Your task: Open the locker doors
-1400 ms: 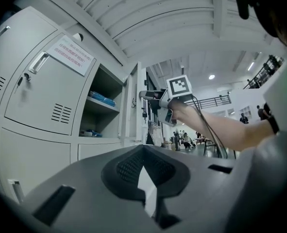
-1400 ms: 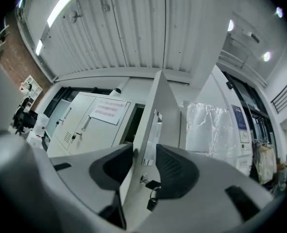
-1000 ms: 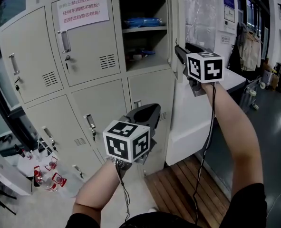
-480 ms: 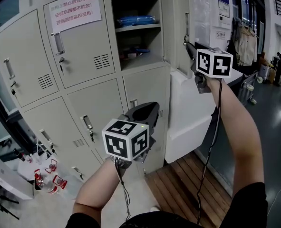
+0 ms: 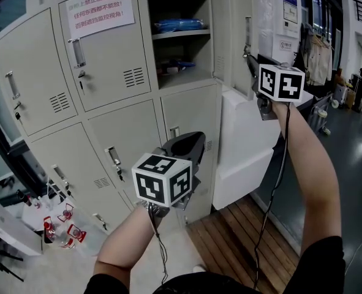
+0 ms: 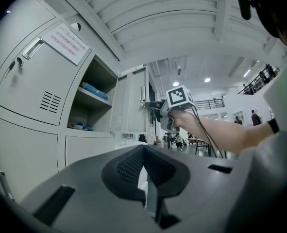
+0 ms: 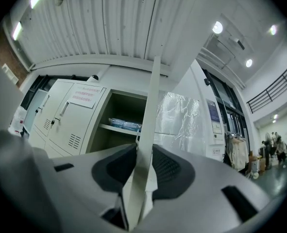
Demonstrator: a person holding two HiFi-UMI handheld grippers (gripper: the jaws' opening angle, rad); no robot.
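Two grippers up. Far right, the right gripper (image 7: 143,161) has the edge of the open upper locker door (image 5: 234,35) between its fingers (pads on it, opening slightly). That door is swung out from the locker bank (image 5: 107,66). Lower and nearer, the left gripper (image 5: 192,143) has its fingers together, holding nothing.

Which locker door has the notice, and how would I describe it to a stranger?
Start at the bank of beige metal lockers and look at the upper row. The notice door is the closed middle one, directly left of the open locker with a shelf. Only it has a white sheet with red print taped across its top.
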